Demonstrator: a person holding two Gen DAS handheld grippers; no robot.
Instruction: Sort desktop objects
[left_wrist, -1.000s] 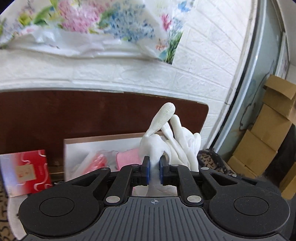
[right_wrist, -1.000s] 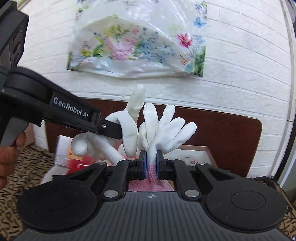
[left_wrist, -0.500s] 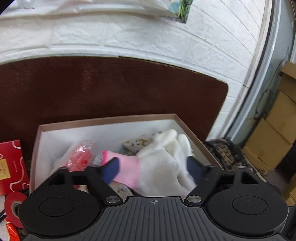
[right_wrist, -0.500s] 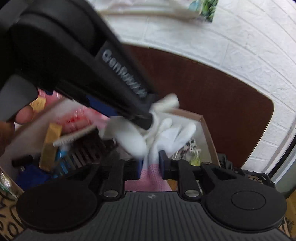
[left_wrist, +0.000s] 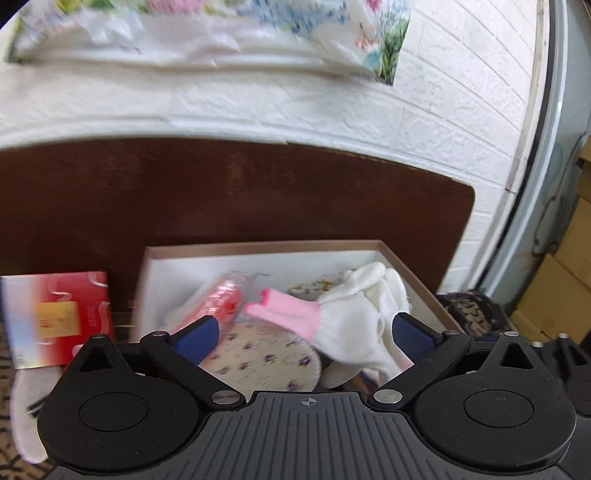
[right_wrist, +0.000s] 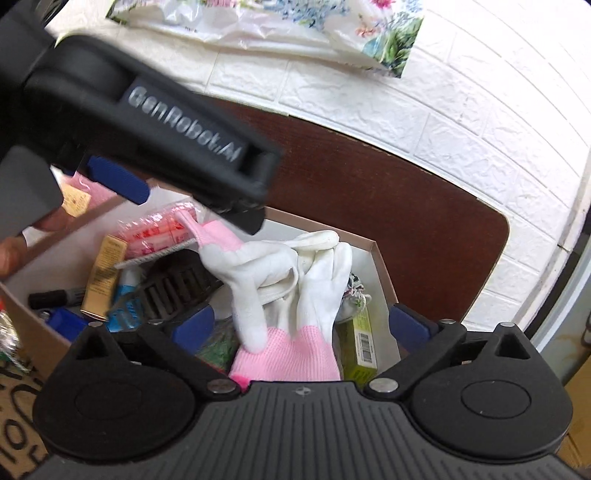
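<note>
Two gloves lay tangled in the box, pink cuffs between your spread pads. Both left gripper and right gripper were opening, gripping nothing. Best bet was lifting straight out so no finger snagged a pad.

The left claw tilts downward, its jaws opening wide, blue pads far apart and pressing on nothing. The right claw tilts down likewise, its jaws opening, both pads free. In the right wrist view the left claw's black body crosses the upper left, with a person's fingers at its trigger.
</note>
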